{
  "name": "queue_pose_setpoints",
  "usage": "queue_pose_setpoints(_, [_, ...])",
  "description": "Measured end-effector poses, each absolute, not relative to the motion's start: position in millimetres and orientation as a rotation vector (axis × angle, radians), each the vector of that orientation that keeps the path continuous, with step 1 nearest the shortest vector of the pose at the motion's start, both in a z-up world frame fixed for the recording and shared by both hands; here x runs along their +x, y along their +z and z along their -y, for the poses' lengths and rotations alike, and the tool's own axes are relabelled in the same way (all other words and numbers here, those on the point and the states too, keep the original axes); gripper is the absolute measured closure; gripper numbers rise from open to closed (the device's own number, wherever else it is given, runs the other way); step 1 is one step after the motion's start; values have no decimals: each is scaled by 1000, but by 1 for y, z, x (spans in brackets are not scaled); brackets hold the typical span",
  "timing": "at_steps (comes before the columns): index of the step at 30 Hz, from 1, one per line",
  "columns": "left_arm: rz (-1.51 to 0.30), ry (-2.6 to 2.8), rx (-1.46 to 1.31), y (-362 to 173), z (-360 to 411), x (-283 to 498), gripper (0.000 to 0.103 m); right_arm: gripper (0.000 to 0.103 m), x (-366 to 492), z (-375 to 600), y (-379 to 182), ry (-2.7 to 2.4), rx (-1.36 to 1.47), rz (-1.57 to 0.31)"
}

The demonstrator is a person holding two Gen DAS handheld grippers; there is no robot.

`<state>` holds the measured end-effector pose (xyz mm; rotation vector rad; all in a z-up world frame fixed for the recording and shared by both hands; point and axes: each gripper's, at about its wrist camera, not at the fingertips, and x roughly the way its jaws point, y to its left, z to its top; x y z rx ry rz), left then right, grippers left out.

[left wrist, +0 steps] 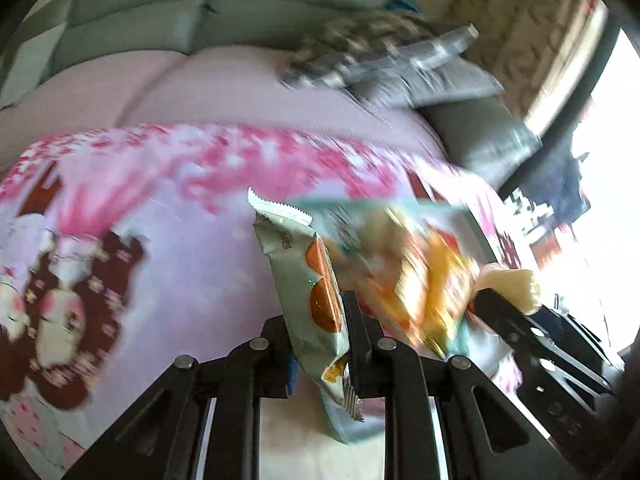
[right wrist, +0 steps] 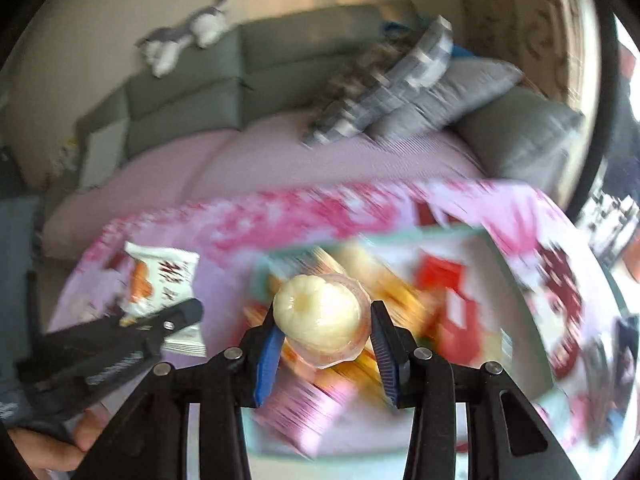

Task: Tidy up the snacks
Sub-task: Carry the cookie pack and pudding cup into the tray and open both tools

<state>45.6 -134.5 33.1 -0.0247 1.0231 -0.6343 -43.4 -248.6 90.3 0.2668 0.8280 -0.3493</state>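
The left gripper (left wrist: pixel 316 316) is clamped fully on a pale green snack packet (left wrist: pixel 304 280), which is held edge-on at the lower centre of the left wrist view, its serrated top seal pointing up and its lower seal hanging below the jaws. The right gripper (right wrist: pixel 324 332) is closed narrowly on a cream-coloured jelly cup (right wrist: pixel 320 316), which is seated between the blue pads (right wrist: pixel 267 354) at the centre of the right wrist view; the same cup is seen at the right edge of the left wrist view. A mint-rimmed tray (right wrist: pixel 516 276), already loaded with mixed wrappers, is located behind both held items on a pink patterned tablecloth (left wrist: pixel 180 248), with a grey sofa (right wrist: pixel 192 92) beyond. Both views are heavily smeared, so exact clearances cannot be determined. Several risks are judged from this state. The cup is rounded and smooth-walled, so it may be squeezed out of the pads if the grip is tightened or the wrist is tilted. The packet is held by a thin section only, so it may slip or swing. The two grippers are close together over the tray, and a collision or a drop outside the rim may result if both releases are attempted together.
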Motion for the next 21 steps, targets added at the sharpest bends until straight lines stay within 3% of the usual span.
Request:
queue_pose_setpoints(18, [-1103, -639, 78, -12, 182, 31, 83, 58, -78, 294, 10, -405, 426, -980])
queue_pose_setpoints(19, [-1103, -639, 73, -12, 180, 30, 82, 57, -79, 293, 11, -406, 423, -979])
queue_pose_setpoints(21, [-1109, -640, 69, -10, 179, 28, 69, 57, -78, 293, 11, -412, 411, -985])
